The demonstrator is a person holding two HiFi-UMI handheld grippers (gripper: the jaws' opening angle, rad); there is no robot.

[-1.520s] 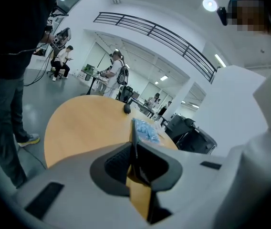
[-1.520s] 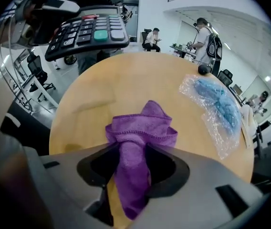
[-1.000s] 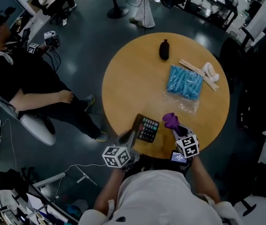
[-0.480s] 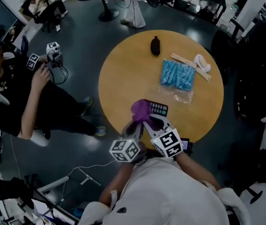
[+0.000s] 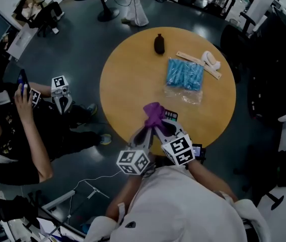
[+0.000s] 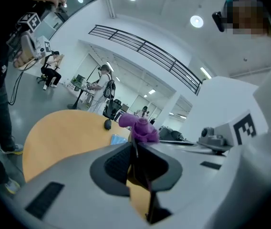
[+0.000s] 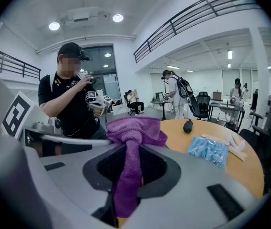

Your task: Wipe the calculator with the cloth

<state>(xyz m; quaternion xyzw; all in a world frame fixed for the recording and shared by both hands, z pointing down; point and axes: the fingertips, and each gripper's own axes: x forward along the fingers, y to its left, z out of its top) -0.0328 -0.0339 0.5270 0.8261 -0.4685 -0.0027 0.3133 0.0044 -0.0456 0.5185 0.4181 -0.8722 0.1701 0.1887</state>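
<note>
In the head view my two grippers meet over the near edge of the round wooden table (image 5: 128,69). The left gripper (image 5: 144,131) is shut on the calculator (image 5: 169,116), which it holds raised off the table by one edge; only a corner with coloured keys shows. The right gripper (image 5: 158,125) is shut on the purple cloth (image 5: 154,112), bunched against the calculator's face. The left gripper view shows its jaws (image 6: 136,151) clamped on the calculator's thin dark edge (image 6: 141,178), the cloth (image 6: 139,129) just beyond. The right gripper view has the cloth (image 7: 133,137) hanging between that gripper's (image 7: 130,162) pads.
On the table's far half lie a black pouch (image 5: 159,43), a blue packet (image 5: 185,73) on clear wrap, and a wooden strip with a white object (image 5: 207,62). A seated person holding other grippers (image 5: 61,96) is left of the table. Chairs and desks ring the room.
Both grippers have risen and come together. The calculator has come up off the table, and the cloth has moved left from beside it onto it. The seated person has shifted.
</note>
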